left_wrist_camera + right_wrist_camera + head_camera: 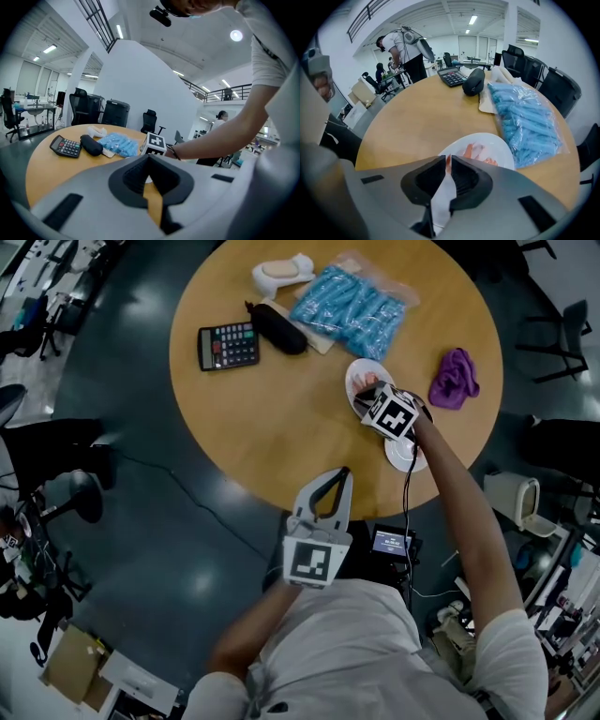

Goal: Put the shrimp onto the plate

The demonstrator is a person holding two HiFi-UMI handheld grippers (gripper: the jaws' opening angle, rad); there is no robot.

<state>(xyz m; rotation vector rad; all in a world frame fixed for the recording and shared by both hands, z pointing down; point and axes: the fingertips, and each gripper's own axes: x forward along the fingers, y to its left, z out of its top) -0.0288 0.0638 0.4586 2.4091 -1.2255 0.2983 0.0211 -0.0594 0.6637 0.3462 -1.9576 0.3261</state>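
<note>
Pink shrimp (471,151) is lying on the white plate (497,145) at 12 o'clock of the right gripper (446,159), its near end pinched between the jaws. The plate is sitting toward the table's (281,427) 4 o'clock. The right arm is reaching out. The left gripper (149,157), closed and empty, is hovering off the 6 o'clock edge.

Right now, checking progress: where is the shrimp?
In the right gripper view the shrimp lies on the white plate, its end between the fingers of the right gripper, with the blue packet to the right.
</note>
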